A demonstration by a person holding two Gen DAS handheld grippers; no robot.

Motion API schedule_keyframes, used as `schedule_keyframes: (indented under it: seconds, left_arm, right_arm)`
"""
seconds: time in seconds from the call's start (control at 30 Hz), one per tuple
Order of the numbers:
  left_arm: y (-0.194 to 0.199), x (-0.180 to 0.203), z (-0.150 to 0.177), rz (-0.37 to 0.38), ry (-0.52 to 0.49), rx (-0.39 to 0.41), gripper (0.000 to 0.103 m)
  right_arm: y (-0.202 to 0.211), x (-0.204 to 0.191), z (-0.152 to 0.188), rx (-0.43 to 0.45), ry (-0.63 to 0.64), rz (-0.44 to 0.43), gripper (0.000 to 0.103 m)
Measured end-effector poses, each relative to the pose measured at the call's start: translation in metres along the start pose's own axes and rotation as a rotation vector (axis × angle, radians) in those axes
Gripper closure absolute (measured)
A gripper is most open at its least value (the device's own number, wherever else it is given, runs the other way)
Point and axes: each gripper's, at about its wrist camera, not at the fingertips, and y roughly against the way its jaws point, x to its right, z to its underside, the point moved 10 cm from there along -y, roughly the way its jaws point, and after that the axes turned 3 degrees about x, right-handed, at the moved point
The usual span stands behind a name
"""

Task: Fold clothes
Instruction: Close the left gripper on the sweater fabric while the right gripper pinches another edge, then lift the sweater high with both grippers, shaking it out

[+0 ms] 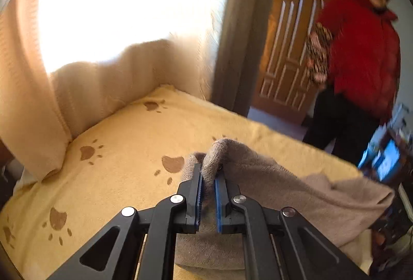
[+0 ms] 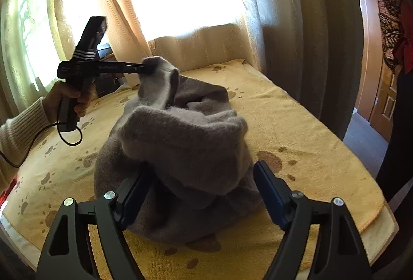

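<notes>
The left claw [image 1: 208, 176] is clamped on a bunched fold of the grey-brown sweater [image 2: 185, 151], its blue pads [image 1: 219, 192] pressed against the knit, and it holds that fold lifted above the bed [image 2: 309, 125]. In the right wrist view the same claw [image 2: 148, 68] shows from the side, gripped by a hand [image 2: 64, 99] in a ribbed cream sleeve [image 2: 18, 130], with a black cable [image 2: 69, 140] looping below the handle. The right claw [image 2: 204, 192] stands wide apart, low near the bed's near edge, with the sweater's heaped lower part between its fingers [image 2: 268, 189]. The sweater lies around the middle of the bed, on a yellow blanket [image 1: 116, 151] printed with brown paw marks. Curtains [image 2: 206, 47] hang at the far edge. A person in a red jacket [image 1: 361, 47] stands beside the bed, before a wooden door [image 1: 286, 47].
</notes>
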Motion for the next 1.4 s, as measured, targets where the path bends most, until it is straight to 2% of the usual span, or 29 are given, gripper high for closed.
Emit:
schedule_keyframes:
  seconds: [0.13,0.23,0.37,0.47,0.53,0.63,0.77,0.8,0.83,0.87,0.9,0.93,1.0,1.2,1.3,1.4]
  left_arm:
    - [0.049,-0.027,-0.015,-0.026,0.126,0.14,0.094]
    - [0.078,-0.033,-0.018,-0.032,0.16,0.212,0.094]
    - [0.104,-0.03,-0.019,-0.034,0.154,0.255,0.094]
    - [0.112,-0.028,-0.017,-0.039,0.153,0.262,0.094]
    - [0.116,-0.03,-0.013,-0.039,0.166,0.262,0.094]
    - [0.122,-0.029,-0.007,-0.035,0.172,0.268,0.094]
    - [0.131,-0.033,-0.002,-0.025,0.201,0.287,0.094]
    - [0.133,-0.035,-0.002,-0.021,0.213,0.292,0.094]
    - [0.134,-0.036,-0.002,-0.017,0.226,0.297,0.094]
    - [0.136,-0.038,-0.003,-0.014,0.239,0.304,0.094]
    - [0.137,-0.038,-0.005,-0.009,0.251,0.315,0.094]
    - [0.138,-0.038,-0.009,-0.001,0.262,0.33,0.094]
    - [0.149,-0.035,-0.018,0.006,0.271,0.372,0.094]
    - [0.217,-0.018,-0.053,-0.001,0.253,0.547,0.094]
    - [0.255,-0.004,-0.068,0.024,0.243,0.626,0.094]
    - [0.283,0.01,-0.078,0.012,0.234,0.673,0.094]
  right_arm:
    - [0.001,0.013,-0.004,-0.012,-0.058,-0.015,0.02]
    - [0.002,0.024,-0.011,0.003,-0.092,-0.023,0.02]
    - [-0.002,0.025,-0.031,0.044,-0.024,0.007,0.02]
    - [-0.026,0.02,-0.051,0.035,0.022,-0.032,0.017]
    - [-0.055,0.029,-0.058,-0.007,0.002,-0.025,0.014]
    - [-0.098,0.049,-0.05,-0.124,-0.106,-0.041,0.014]
    - [-0.121,0.057,-0.033,-0.191,-0.213,-0.093,0.015]
    - [-0.127,0.059,-0.029,-0.208,-0.239,-0.106,0.023]
    - [-0.129,0.056,-0.027,-0.22,-0.25,-0.13,0.058]
    - [-0.13,0.049,-0.026,-0.223,-0.249,-0.153,0.074]
    - [-0.131,0.044,-0.028,-0.217,-0.249,-0.153,0.083]
    - [-0.13,0.04,-0.032,-0.2,-0.234,-0.137,0.087]
    - [-0.113,0.031,-0.052,-0.12,-0.17,-0.094,0.09]
    - [-0.014,0.003,-0.15,0.274,0.003,0.048,0.094]
    - [0.039,-0.011,-0.189,0.464,0.066,0.13,0.094]
    - [0.082,-0.027,-0.219,0.606,0.105,0.184,0.094]
